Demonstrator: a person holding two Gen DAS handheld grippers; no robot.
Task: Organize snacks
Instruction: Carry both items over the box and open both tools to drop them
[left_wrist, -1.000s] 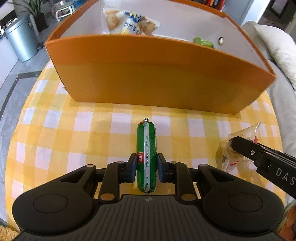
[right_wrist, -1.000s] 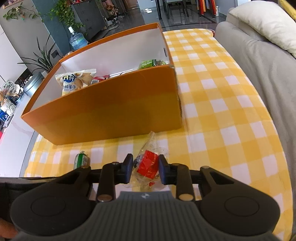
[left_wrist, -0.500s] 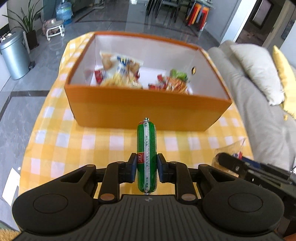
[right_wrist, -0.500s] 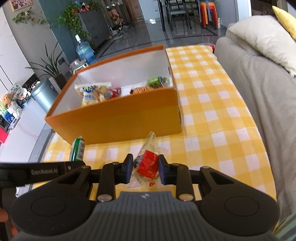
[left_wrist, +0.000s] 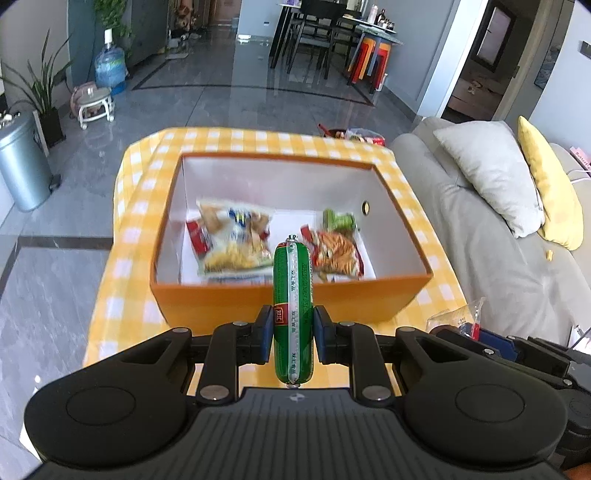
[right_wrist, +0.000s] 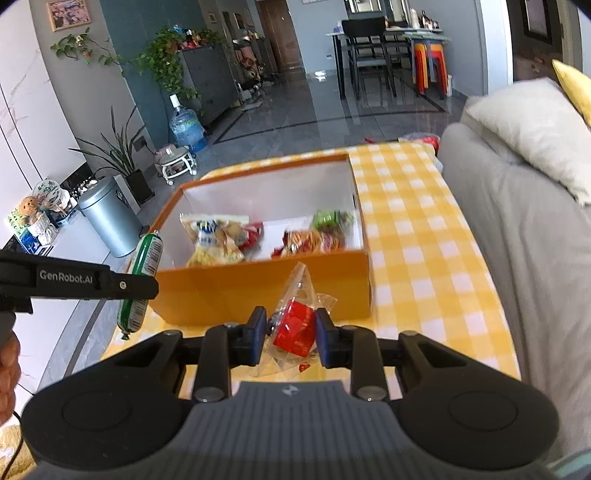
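Both raised; left gripper (right_wrist: 122, 284) reads "GenRobot.AI".

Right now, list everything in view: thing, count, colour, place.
box: 1, orange, white inside, on table
tablecloth: 1, yellow-white check, over table
snack packs: several, mixed colours, in box
sausage: 1, green, in left gripper
candy bag: 1, clear with red, in right gripper
sofa: 1, grey, beside table
pillows: 2, white and yellow, on sofa
bin: 1, silver, on floor
left gripper: 1, black, shut
right gripper: 1, black, shut
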